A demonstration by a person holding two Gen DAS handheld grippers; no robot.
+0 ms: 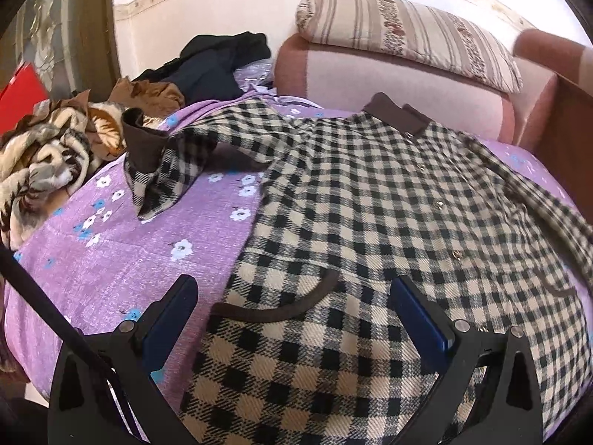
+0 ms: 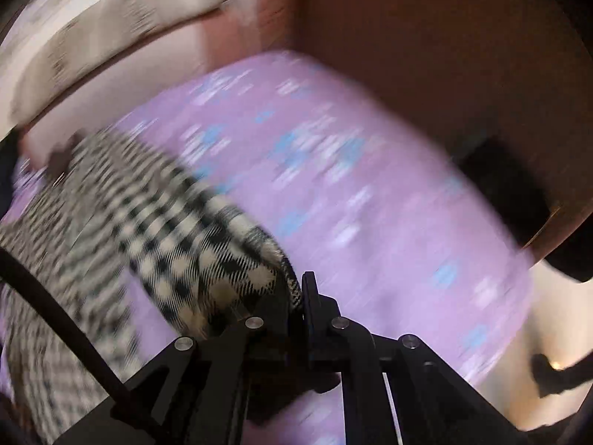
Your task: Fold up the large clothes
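A black-and-cream checked jacket [image 1: 370,204] with a brown collar and brown cuffs lies spread on a purple flowered bedsheet [image 1: 111,252]. Its left sleeve [image 1: 166,163] is bent across the sheet. My left gripper [image 1: 296,319] hovers open over the jacket's lower front, near a brown-trimmed pocket, with nothing between its fingers. In the blurred right wrist view, my right gripper [image 2: 296,293] is shut on the end of the jacket's other sleeve [image 2: 207,252], which trails back to the left over the purple sheet [image 2: 352,185].
A heap of other clothes and a striped blanket [image 1: 48,163] lies at the bed's left. A striped pillow [image 1: 407,33] rests on a pink bolster at the back. A brown wooden bed board [image 2: 426,55] stands along the right side.
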